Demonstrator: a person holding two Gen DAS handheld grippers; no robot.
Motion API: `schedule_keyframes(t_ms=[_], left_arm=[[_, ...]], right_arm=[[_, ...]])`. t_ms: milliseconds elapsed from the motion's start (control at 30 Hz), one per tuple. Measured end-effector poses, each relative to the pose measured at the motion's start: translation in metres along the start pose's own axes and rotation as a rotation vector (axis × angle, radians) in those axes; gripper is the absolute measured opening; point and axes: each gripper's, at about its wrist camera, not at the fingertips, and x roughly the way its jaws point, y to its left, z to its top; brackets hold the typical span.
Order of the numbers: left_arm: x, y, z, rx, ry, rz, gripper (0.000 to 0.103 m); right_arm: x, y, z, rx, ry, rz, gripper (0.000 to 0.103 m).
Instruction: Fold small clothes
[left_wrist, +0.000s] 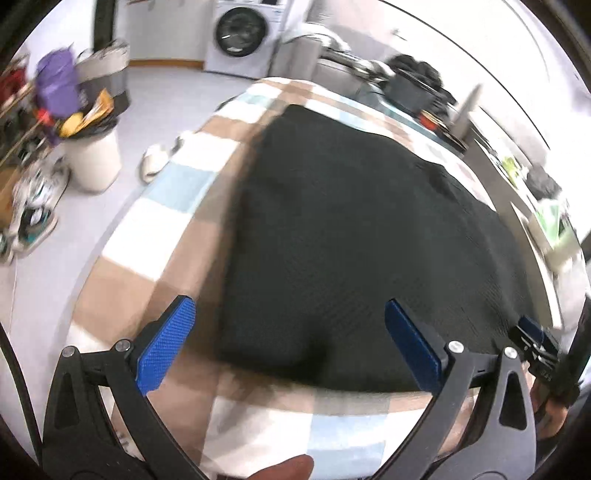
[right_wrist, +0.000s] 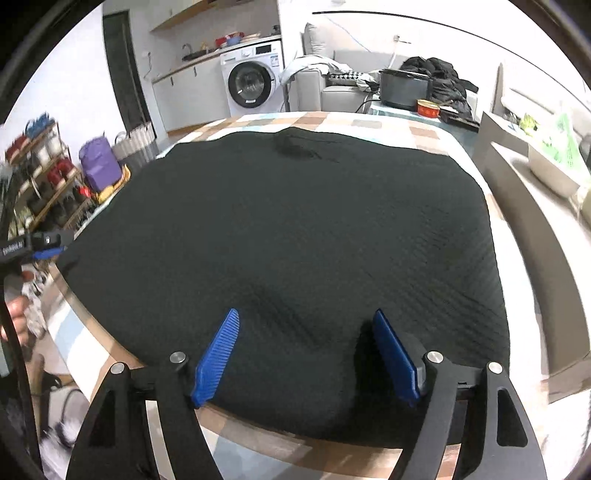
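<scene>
From the left wrist view, the left gripper (left_wrist: 290, 347) stands with its blue pads (left_wrist: 166, 345) spread wide and nothing between them. Its left finger hangs over the checked tablecloth (left_wrist: 147, 236), and its right finger over the near edge of the black garment (left_wrist: 351, 221). The garment lies flat on the table, its left edge running away from the fingers toward the far end. The picture is smeared, so whether the pads touch the cloth cannot be told. At the right rim the right gripper (left_wrist: 535, 343) shows in part, at the garment's near right corner.

From the right wrist view, the right gripper (right_wrist: 306, 354) is open too, jaws well apart, both pads over the garment (right_wrist: 295, 221) just inside its near edge. A low hump of fabric lies between them, but the pads do not press on it. The garment covers most of the table, spread smooth apart from a small wrinkle near the far edge. At the far left, the left gripper (right_wrist: 44, 245) sits at the garment's near left corner.

The garment looks like a soft, light, textured knit: limp, likely to sag and drag on the tablecloth, unlikely to slip from ribbed pads. The best hold is probably a pinch at each near corner or along the near hem.
</scene>
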Motion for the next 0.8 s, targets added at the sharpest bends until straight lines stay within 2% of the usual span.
schedule_keyframes(t_ms=[67, 167, 233, 300, 367, 467, 533, 633, 667, 733, 800], left_arm=[[-0.002, 0.01, -0.004, -0.053, 0.024, -0.016, 0.1], [-0.003, 0.021, -0.013, -0.121, 0.072, -0.058, 0.089], [0.004, 0.023, -0.017, -0.15, 0.138, -0.118, 0.076], [0.012, 0.019, -0.023, -0.166, 0.171, -0.172, 0.075], [0.015, 0.018, -0.019, -0.179, 0.147, -0.204, 0.075], [0.025, 0.019, -0.015, -0.251, 0.13, -0.254, 0.074], [0.031, 0.018, -0.008, -0.276, 0.088, -0.232, 0.066], [0.039, 0.011, -0.006, -0.304, 0.042, -0.205, 0.061], [0.041, 0.01, -0.005, -0.312, 0.028, -0.197, 0.057], [0.043, 0.013, -0.005, -0.336, -0.003, -0.183, 0.031], [0.044, 0.018, -0.005, -0.351, -0.024, -0.186, 0.017]], right_arm=[[0.001, -0.002, 0.001, 0.024, -0.004, 0.011, 0.077], [-0.001, -0.009, 0.003, 0.055, -0.011, 0.026, 0.077], [-0.002, -0.012, 0.003, 0.074, -0.013, 0.032, 0.077], [-0.004, -0.015, 0.003, 0.089, -0.015, 0.041, 0.077], [-0.004, -0.014, 0.003, 0.097, -0.023, 0.045, 0.077], [-0.002, -0.013, 0.001, 0.097, -0.015, 0.04, 0.077], [-0.002, -0.01, 0.001, 0.09, -0.016, 0.042, 0.077], [0.0, -0.006, 0.001, 0.086, -0.018, 0.049, 0.077], [0.002, -0.005, 0.001, 0.087, -0.013, 0.045, 0.077], [0.004, -0.001, 0.002, 0.086, -0.012, 0.051, 0.077], [0.005, 0.006, 0.004, 0.078, -0.015, 0.063, 0.077]])
